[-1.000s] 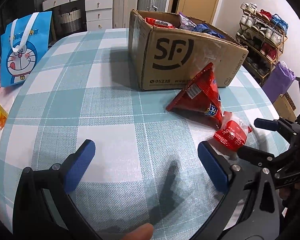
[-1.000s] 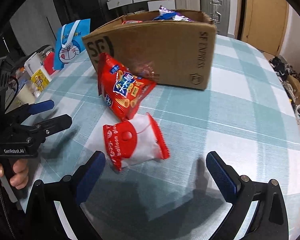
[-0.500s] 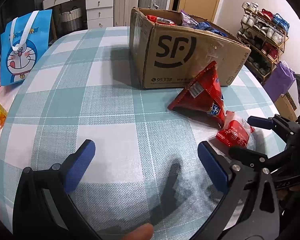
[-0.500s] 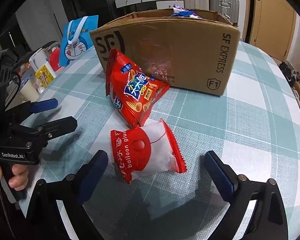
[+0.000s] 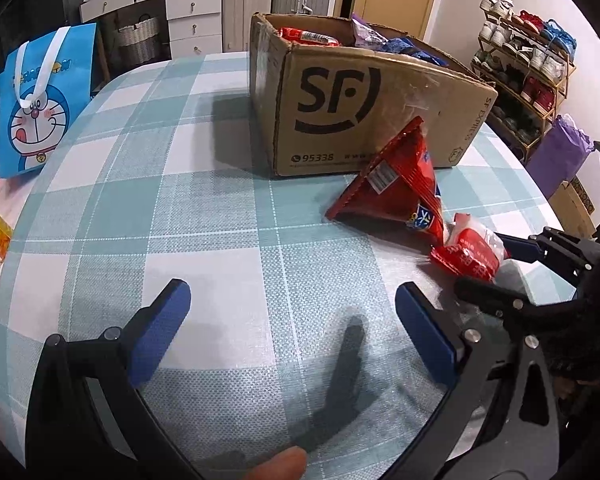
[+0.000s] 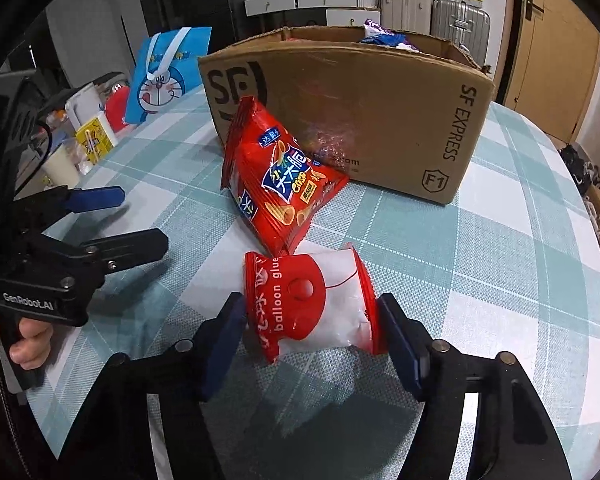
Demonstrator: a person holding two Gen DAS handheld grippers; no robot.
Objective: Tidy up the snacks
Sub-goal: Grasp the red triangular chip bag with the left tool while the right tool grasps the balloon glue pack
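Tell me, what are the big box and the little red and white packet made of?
The box looks like brown cardboard, dull, with raw torn edges and printed letters. The packet seems thin glossy plastic film: it shines, wrinkles and has crimped ends.

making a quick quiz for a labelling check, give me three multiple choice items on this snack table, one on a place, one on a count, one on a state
1. Where is the red crisp bag?
A. inside the box
B. on the table, leaning against the cardboard box
C. on the floor

2. How many snack packets lie on the table outside the box?
A. two
B. four
C. none

3. What is the right tool doing?
A. hanging open over bare cloth
B. gripping the box flap
C. closed on the balloon glue packet

Answers: 1 B, its upper corner rests on the box wall. 2 A, only the crisp bag and the glue packet. 3 C, both blue pads press the packet's ends, having just closed in.
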